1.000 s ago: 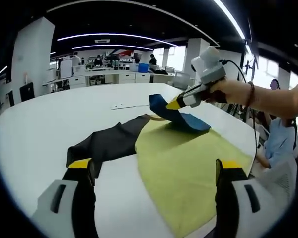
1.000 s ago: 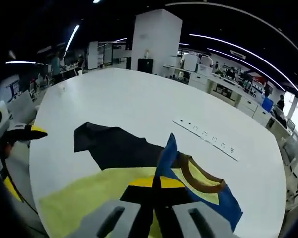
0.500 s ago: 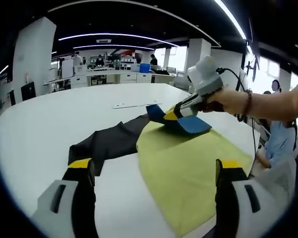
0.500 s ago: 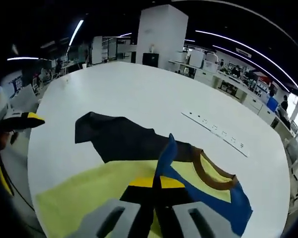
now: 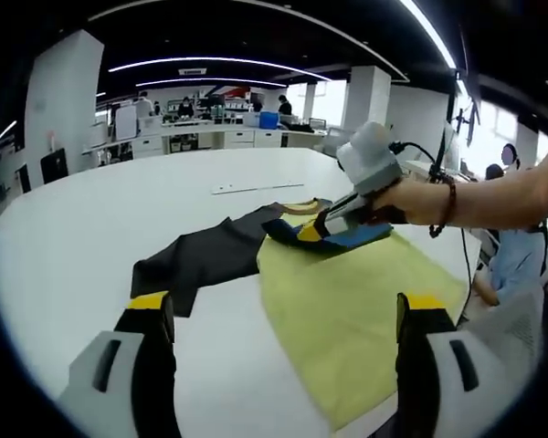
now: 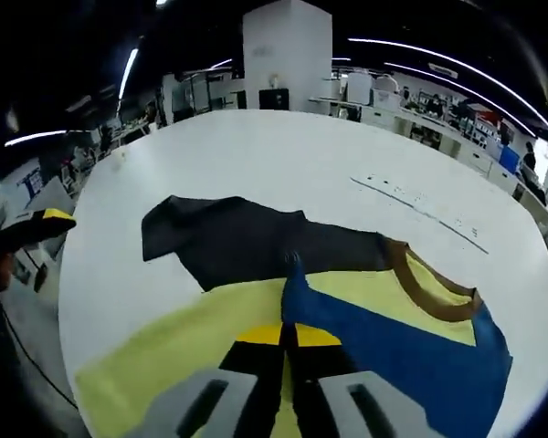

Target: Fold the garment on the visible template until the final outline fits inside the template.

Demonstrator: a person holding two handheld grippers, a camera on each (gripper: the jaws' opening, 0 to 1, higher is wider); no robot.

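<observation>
Lowered since earlier: right gripper (image 5: 307, 230) clamped on blue sleeve (image 6: 411, 351), centre frame | left gripper (image 5: 279, 315) open, empty | press sleeve flat over yellow T-shirt (image 5: 347, 301) before releasing.

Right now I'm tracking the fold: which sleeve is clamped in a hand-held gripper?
The blue sleeve, pinched in the shut right hand-held gripper and folded over the yellow body. The black sleeve lies flat, untouched.

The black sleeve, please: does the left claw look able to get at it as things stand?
Probably yes: the left claw is open, and the black sleeve lies flat on the white table just ahead, with nothing between them.
</observation>
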